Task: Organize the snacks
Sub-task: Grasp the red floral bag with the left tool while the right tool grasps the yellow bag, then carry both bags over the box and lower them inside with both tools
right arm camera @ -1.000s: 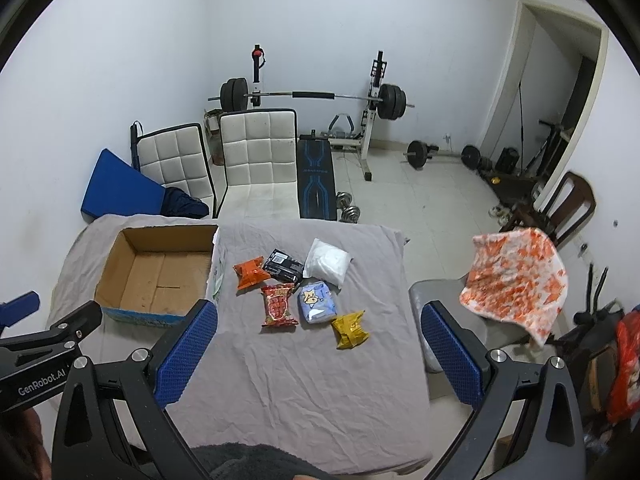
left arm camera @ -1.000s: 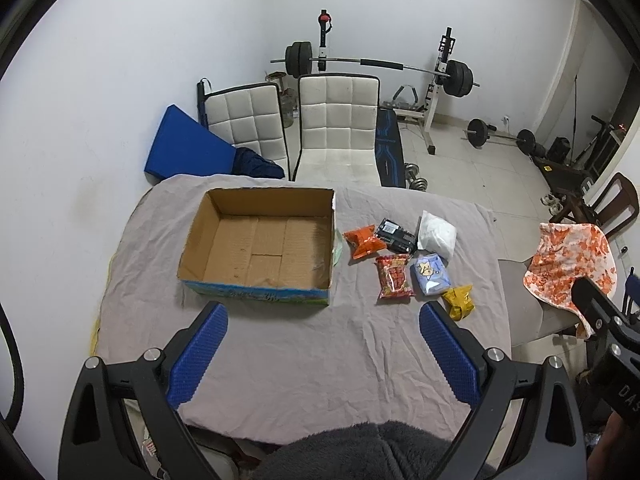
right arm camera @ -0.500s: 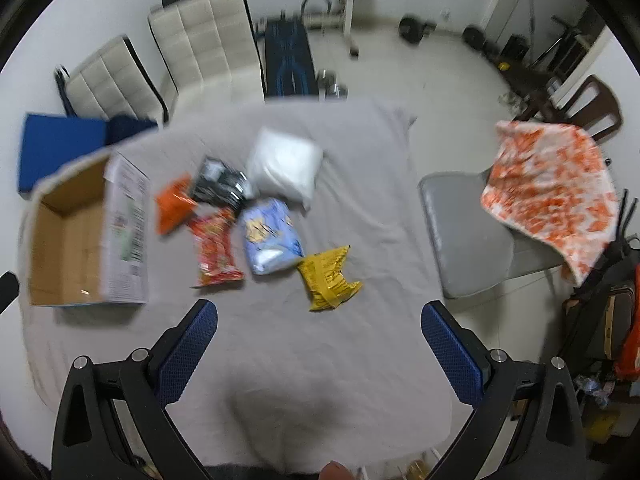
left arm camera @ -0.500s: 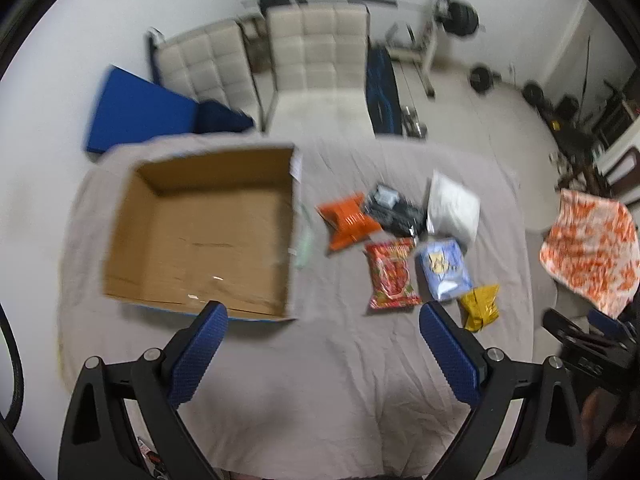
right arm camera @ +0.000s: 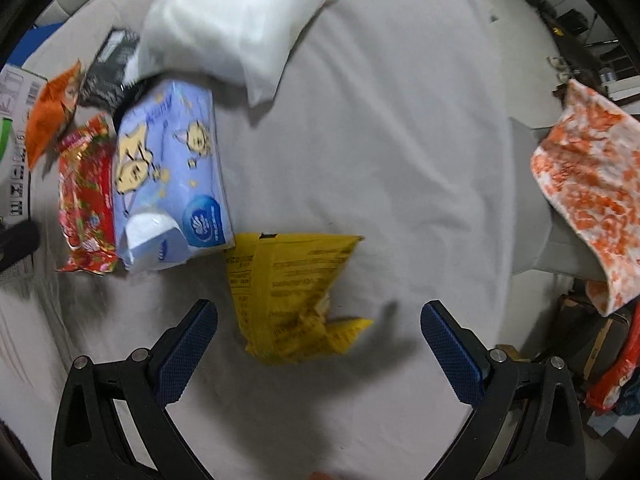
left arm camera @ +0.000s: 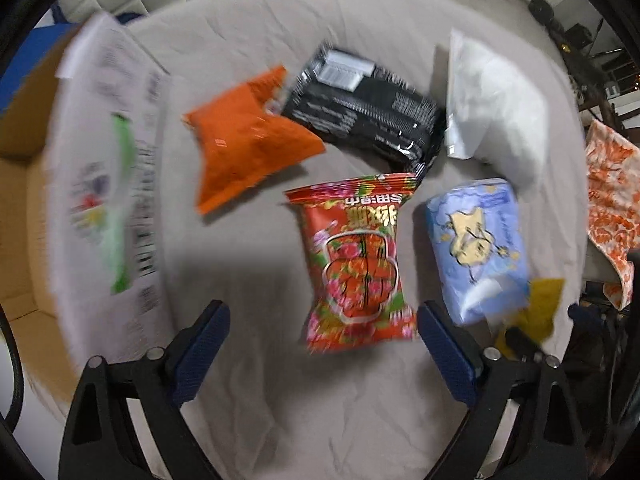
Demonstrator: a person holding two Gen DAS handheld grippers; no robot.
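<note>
left wrist: left hand-held gripper (left arm camera: 322, 330) wide open, empty, over red snack bag (left arm camera: 354, 258); right hand-held gripper (right arm camera: 319, 326) same over yellow bag (right arm camera: 288, 292).

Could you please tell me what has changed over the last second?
Both hand-held grippers dropped toward the table: the left over the red packet, the right over the yellow packet. Both remain open, holding nothing; the packets haven't moved.

Left gripper (left arm camera: 322, 344) and right gripper (right arm camera: 319, 338): each a black plastic frame with triangular cut-outs and silver screws, carrying two blue fingers (left arm camera: 200, 346) with cross-hatched pads. A black cable (left arm camera: 11, 364) loops beside the left frame.
</note>
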